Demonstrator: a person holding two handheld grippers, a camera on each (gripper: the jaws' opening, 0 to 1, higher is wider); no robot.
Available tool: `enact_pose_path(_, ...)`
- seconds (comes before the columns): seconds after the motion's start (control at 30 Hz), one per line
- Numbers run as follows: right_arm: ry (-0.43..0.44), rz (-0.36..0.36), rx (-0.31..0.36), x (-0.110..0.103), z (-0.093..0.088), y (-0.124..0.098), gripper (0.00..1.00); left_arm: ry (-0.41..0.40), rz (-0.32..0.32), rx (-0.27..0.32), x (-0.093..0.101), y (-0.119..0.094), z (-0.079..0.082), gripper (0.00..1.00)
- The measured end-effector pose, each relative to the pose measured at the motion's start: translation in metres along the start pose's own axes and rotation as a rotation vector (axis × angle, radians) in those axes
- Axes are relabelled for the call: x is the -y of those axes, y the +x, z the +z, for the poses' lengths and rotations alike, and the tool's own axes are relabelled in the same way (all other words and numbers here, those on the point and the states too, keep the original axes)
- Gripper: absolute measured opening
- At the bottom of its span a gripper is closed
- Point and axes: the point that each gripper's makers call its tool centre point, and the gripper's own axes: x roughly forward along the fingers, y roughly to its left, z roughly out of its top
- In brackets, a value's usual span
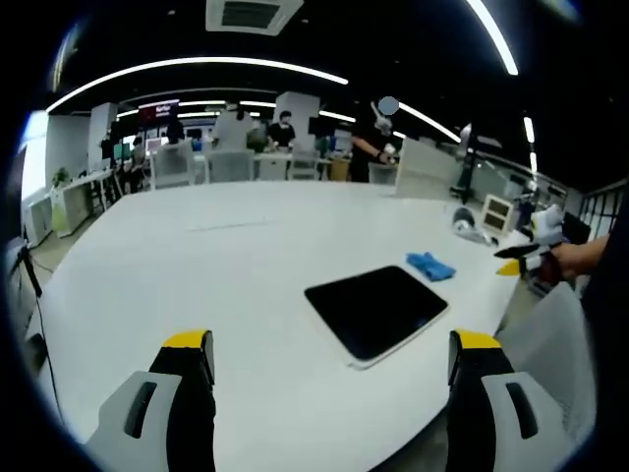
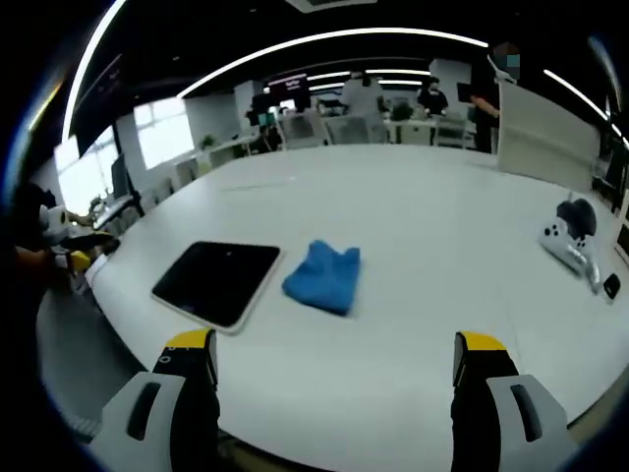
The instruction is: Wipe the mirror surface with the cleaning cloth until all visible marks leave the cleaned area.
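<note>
Left gripper view: left gripper point(image 1: 329, 379) with jaws spread wide apart, yellow-tipped, nothing between them, hovering over the near edge of a white tabletop point(image 1: 226, 265). Ahead of the jaws and a little toward the right one, a dark rectangular mirror point(image 1: 376, 310) lying flat, one corner pointing back toward the jaws, well clear of both tips. Just beyond the mirror's far right corner, apart from it, a small crumpled blue cleaning cloth point(image 1: 429, 265). Farther right past the cloth, at the table's edge, the right gripper point(image 1: 523, 258) coming in from the right, held by a hand point(image 1: 575, 258); whether open or closed cannot be told from here. Beyond it, a white game controller point(image 1: 470, 224) on the tabletop. Far behind, desks, chairs and several people point(image 1: 280, 128) under long ceiling lights.

Right gripper view: right gripper point(image 2: 331, 379) likewise with jaws spread wide, empty, above the tabletop point(image 2: 432, 226). Straight ahead between the jaw lines, the cleaning cloth point(image 2: 324, 276), folded loosely, lying flat. Just beside it on the left-jaw side, not touching, the mirror point(image 2: 218, 281), dark-faced with a pale rim. Far out past the right jaw, the white game controller point(image 2: 570, 239) near the table's edge. Off beyond the left jaw, past the table edge, the left gripper point(image 2: 74, 246), small and partly blurred.
</note>
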Motion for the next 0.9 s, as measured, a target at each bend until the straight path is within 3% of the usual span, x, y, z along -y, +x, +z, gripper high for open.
enact_pose_path(0.2, 0.040, -0.012, -0.003, 0.003, -0.001, 0.008, 1.00, -0.016, 0.017, 0.012, -0.005, -0.001, 0.002, 0.99)
enact_pose_path(0.67, 0.044, 0.003, -0.024, -0.003, -0.004, 0.011, 1.00, -0.017, 0.010, -0.002, -0.004, 0.000, -0.001, 0.99)
enact_pose_path(0.9, 0.067, -0.019, -0.020, 0.006, -0.004, 0.010, 1.00, -0.019, 0.010, -0.005, -0.004, 0.000, -0.001, 0.99)
